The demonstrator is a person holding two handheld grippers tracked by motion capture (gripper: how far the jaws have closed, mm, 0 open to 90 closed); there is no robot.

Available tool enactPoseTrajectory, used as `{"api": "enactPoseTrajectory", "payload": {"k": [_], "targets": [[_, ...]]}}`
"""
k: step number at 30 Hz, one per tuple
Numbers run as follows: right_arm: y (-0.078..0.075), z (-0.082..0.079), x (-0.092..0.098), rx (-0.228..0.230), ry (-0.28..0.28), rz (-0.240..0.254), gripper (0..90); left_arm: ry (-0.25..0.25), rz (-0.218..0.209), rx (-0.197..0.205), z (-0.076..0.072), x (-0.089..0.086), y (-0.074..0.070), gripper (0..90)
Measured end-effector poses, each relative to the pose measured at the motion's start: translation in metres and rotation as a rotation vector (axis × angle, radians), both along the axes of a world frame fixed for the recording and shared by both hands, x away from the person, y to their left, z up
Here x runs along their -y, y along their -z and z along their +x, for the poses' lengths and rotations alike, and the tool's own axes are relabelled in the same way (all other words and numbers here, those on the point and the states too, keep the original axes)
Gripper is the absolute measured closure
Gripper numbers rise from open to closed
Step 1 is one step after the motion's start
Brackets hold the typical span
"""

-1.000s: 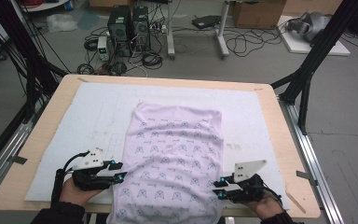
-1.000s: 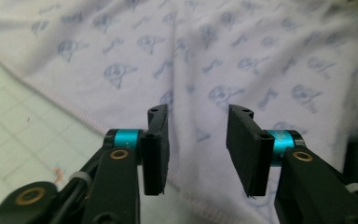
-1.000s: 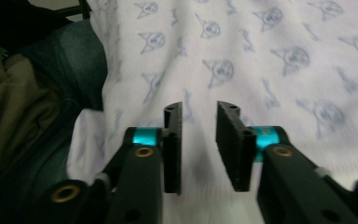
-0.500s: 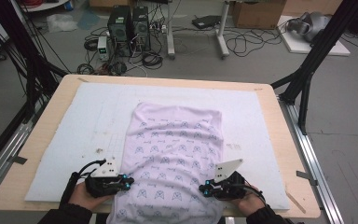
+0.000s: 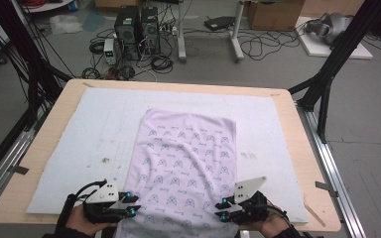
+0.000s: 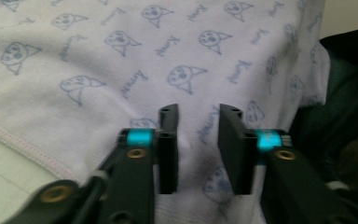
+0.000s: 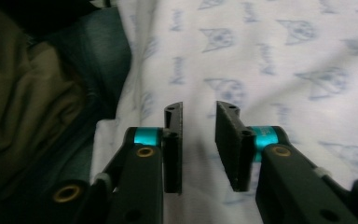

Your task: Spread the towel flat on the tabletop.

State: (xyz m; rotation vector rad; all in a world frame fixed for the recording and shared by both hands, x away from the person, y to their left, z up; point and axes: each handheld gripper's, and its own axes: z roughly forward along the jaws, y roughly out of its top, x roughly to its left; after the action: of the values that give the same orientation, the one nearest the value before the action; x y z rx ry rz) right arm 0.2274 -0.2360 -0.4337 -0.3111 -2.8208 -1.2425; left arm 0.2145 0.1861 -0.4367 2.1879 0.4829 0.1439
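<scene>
A wooden table (image 5: 305, 148) carries a white mat (image 5: 79, 139); a patterned cloth (image 5: 186, 163) lies on it.

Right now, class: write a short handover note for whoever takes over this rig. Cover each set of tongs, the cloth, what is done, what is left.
Left tongs: at the near left edge of the patterned cloth, jaws just reopened, a gap between them, nothing pinched.
Right tongs: at the near right edge, jaws likewise reopened, cloth beneath, not gripped.
Cloth: spread on the white mat, near end hanging off the table's front edge.
Done: tongs placed at both near edges.
Left: probably grip both edges, then fold.
</scene>
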Motion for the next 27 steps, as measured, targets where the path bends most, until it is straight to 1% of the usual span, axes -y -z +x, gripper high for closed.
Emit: {"api": "enactPoseTrajectory", "payload": {"k": [1, 2, 3, 4, 5, 6, 7, 8, 9, 12, 13, 14, 15, 16, 17, 18, 19, 20, 21, 22, 23, 24, 25, 26, 27], "targets": [[0.001, 0.005, -0.001, 0.008, 0.009, -0.006, 65.3, -0.007, 0.009, -0.002, 0.002, 0.002, 0.002, 63.4], [0.001, 0.007, -0.003, 0.013, 0.022, -0.010, 64.0, -0.007, 0.037, -0.011, 0.006, 0.005, 0.005, 62.1], [0.004, 0.011, -0.005, 0.014, 0.030, -0.016, 64.6, -0.006, 0.047, -0.011, 0.007, 0.007, 0.008, 63.2], [0.006, 0.014, -0.008, 0.012, 0.024, -0.027, 66.1, -0.008, 0.051, 0.008, 0.006, 0.007, 0.007, 67.7], [0.008, 0.015, -0.011, 0.022, 0.018, -0.041, 71.1, 0.004, 0.050, 0.001, 0.006, 0.006, 0.007, 78.6], [0.009, 0.015, -0.011, 0.031, 0.009, -0.035, 79.2, 0.007, 0.049, 0.001, 0.005, 0.006, 0.007, 85.7], [0.009, 0.016, -0.012, 0.032, 0.005, -0.036, 86.1, 0.003, 0.046, 0.006, 0.004, 0.006, 0.007, 86.8], [0.009, 0.017, -0.012, 0.014, -0.005, -0.032, 87.6, 0.006, 0.049, 0.001, 0.002, 0.005, 0.006, 87.7], [0.009, 0.017, -0.013, 0.027, -0.012, -0.033, 88.3, 0.005, 0.045, 0.000, 0.001, 0.004, 0.006, 88.2], [0.009, 0.012, -0.011, -0.001, -0.028, -0.030, 88.6, 0.018, 0.051, -0.011, -0.009, 0.000, 0.005, 88.3], [0.008, 0.009, -0.010, -0.001, -0.052, -0.027, 88.6, 0.025, 0.042, -0.013, -0.013, -0.001, 0.004, 88.2], [0.006, 0.006, -0.009, 0.008, -0.064, -0.017, 88.3, 0.034, 0.034, -0.009, -0.015, -0.002, 0.004, 87.9], [0.004, 0.005, -0.008, 0.012, -0.058, -0.003, 86.3, 0.027, 0.030, -0.009, -0.016, -0.002, 0.003, 86.2], [0.002, 0.007, -0.006, 0.010, -0.029, 0.001, 80.3, 0.009, 0.031, 0.000, -0.015, -0.002, 0.003, 75.9], [0.002, 0.009, -0.005, 0.008, -0.009, 0.006, 79.4, 0.001, 0.028, -0.001, -0.011, -0.002, 0.003, 68.7], [0.002, 0.013, -0.002, 0.013, 0.017, 0.004, 75.8, -0.008, 0.032, -0.001, -0.009, -0.002, 0.003, 67.9], [0.003, 0.015, -0.002, 0.015, 0.027, -0.005, 75.8, -0.014, 0.036, -0.008, -0.007, -0.002, 0.005, 67.4], [0.004, 0.015, -0.002, 0.018, 0.028, -0.014, 75.7, -0.004, 0.048, -0.017, -0.006, -0.001, 0.007, 69.6], [0.006, 0.015, -0.003, 0.018, 0.035, -0.026, 75.6, -0.001, 0.048, -0.007, -0.006, -0.001, 0.007, 76.0], [0.008, 0.016, -0.003, 0.015, 0.033, -0.038, 76.1, 0.008, 0.043, -0.012, -0.006, -0.001, 0.007, 81.0], [0.008, 0.015, -0.003, 0.014, 0.038, -0.033, 80.6, 0.009, 0.047, -0.006, -0.007, -0.001, 0.007, 85.4], [0.008, 0.015, -0.002, 0.007, 0.031, -0.035, 86.8, 0.011, 0.046, -0.002, -0.009, -0.002, 0.007, 86.1], [0.009, 0.014, -0.002, 0.000, 0.014, -0.031, 88.1, 0.012, 0.041, -0.008, -0.010, -0.003, 0.007, 86.5], [0.009, 0.012, -0.001, 0.011, 0.010, -0.034, 88.2, 0.011, 0.041, -0.007, -0.011, -0.004, 0.006, 86.6], [0.009, 0.011, -0.001, 0.010, 0.007, -0.026, 88.1, 0.007, 0.033, -0.008, -0.012, -0.005, 0.006, 86.5]]}}
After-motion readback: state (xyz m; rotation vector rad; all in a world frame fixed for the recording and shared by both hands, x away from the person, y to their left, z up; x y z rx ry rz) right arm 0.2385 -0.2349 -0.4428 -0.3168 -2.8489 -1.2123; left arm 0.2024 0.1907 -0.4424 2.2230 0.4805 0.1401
